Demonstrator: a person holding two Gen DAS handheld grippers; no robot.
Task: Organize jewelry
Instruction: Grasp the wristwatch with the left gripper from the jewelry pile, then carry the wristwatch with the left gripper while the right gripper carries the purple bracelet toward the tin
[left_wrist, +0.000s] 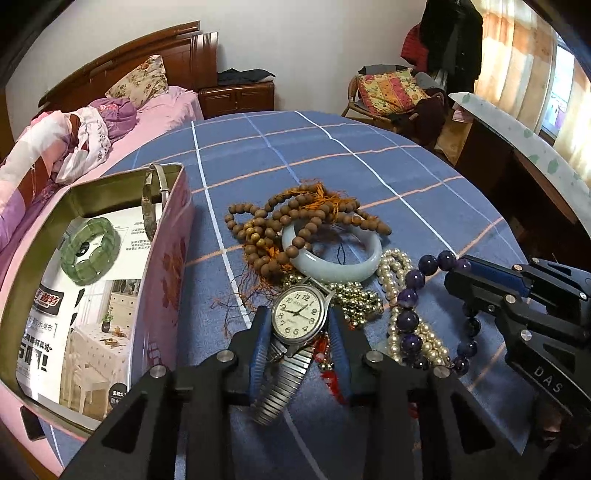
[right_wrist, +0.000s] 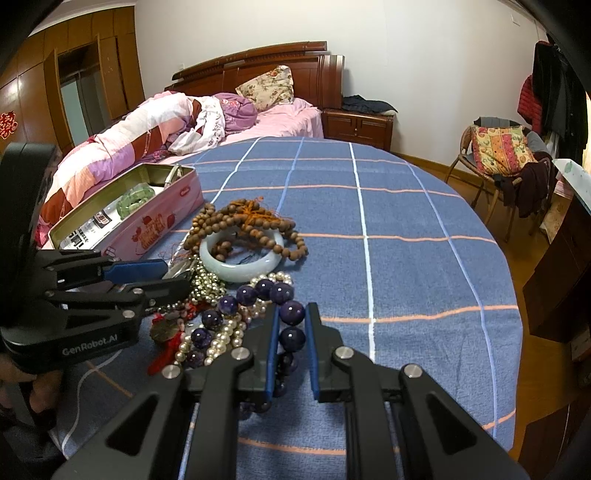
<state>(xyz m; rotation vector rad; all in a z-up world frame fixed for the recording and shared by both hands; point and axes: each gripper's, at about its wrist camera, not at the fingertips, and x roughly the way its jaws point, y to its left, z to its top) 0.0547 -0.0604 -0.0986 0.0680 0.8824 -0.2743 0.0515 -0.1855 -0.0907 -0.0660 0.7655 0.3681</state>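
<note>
On the blue checked surface (right_wrist: 406, 206) sits a tangled jewelry pile. My left claw (left_wrist: 297, 325) is spread, its blue pads either side of the wristwatch (left_wrist: 298, 316); I can't tell if they touch it. My right claw (right_wrist: 292, 325) is nearly closed around the purple bead bracelet (right_wrist: 258, 295), one bead between the pads, contact unclear. Behind the watch: pale jade bangle (left_wrist: 332, 258) with brown wooden beads (left_wrist: 291, 214) draped over it, pearl strand (left_wrist: 397, 266) and small gold beads (left_wrist: 356, 297) just beside. Something red (right_wrist: 166, 343) lies near the left claw. Pink tin (left_wrist: 173, 266), open, left of the pile, holds a green bracelet (left_wrist: 90, 251) and a metal bangle (left_wrist: 153, 199) leaning against its wall.
</note>
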